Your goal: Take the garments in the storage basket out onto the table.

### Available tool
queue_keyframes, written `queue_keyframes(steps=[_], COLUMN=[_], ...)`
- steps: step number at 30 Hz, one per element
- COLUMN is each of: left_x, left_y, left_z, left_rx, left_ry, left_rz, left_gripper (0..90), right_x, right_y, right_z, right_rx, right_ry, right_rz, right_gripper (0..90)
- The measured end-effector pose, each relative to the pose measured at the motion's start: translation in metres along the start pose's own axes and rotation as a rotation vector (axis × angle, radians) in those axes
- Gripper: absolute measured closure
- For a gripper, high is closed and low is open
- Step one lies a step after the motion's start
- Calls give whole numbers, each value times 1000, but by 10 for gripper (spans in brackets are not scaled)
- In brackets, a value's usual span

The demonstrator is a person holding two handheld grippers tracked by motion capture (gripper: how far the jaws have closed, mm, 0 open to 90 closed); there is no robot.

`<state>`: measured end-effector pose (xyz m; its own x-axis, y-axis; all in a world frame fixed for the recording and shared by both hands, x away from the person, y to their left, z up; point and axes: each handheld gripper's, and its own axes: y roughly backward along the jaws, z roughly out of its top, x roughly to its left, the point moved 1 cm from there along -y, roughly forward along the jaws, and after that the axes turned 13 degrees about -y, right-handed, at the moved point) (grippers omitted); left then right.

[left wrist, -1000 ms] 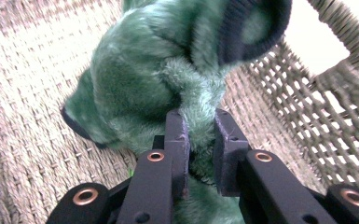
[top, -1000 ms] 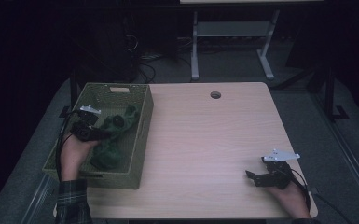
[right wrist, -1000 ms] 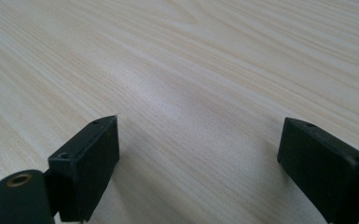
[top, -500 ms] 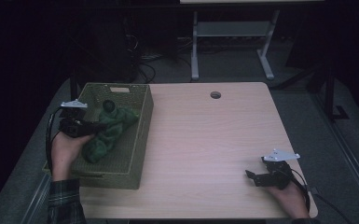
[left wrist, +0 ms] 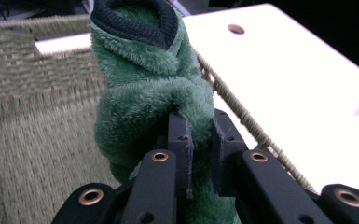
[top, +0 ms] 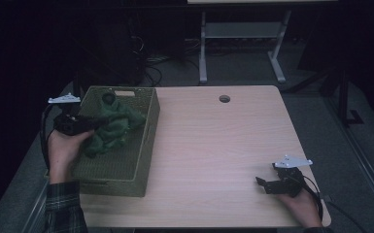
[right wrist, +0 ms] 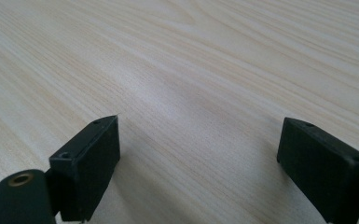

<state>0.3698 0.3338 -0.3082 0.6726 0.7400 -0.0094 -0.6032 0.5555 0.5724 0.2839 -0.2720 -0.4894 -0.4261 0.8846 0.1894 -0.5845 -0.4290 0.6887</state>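
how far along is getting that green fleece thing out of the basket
Done: the left claw is shut on the green fleece garment, pinching a fold of it. In hand: most of the garment hangs lifted above the woven basket, its lower end hanging inside. Left: clearing the rim and setting it down; the wooden table holds nothing yet, and the right claw rests open near the table's edge.

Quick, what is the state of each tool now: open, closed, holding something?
Left tool: closed on the green fleece garment, above the basket.
Right tool: open, holding nothing, over the table.
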Motion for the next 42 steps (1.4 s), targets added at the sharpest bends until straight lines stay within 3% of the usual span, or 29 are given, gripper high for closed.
queue_keyframes(steps=[14,22,33,42], left_x=[-11,-26,-55,-80], left_y=[20,23,13,-11], left_z=[36,58,87,99], left_rx=[-66,-106,-147,-140], left_ry=[-51,-89,-155,-188], left_rz=[-6,-39,-115,-160], left_gripper=[804,804,805,806], right_x=[0,0,0,0], right_y=[0,0,0,0], right_z=[0,0,0,0], right_rx=[0,0,0,0], right_ry=[0,0,0,0], right_rz=[-2,-2,-2,-2], right_gripper=[128,128,128,128])
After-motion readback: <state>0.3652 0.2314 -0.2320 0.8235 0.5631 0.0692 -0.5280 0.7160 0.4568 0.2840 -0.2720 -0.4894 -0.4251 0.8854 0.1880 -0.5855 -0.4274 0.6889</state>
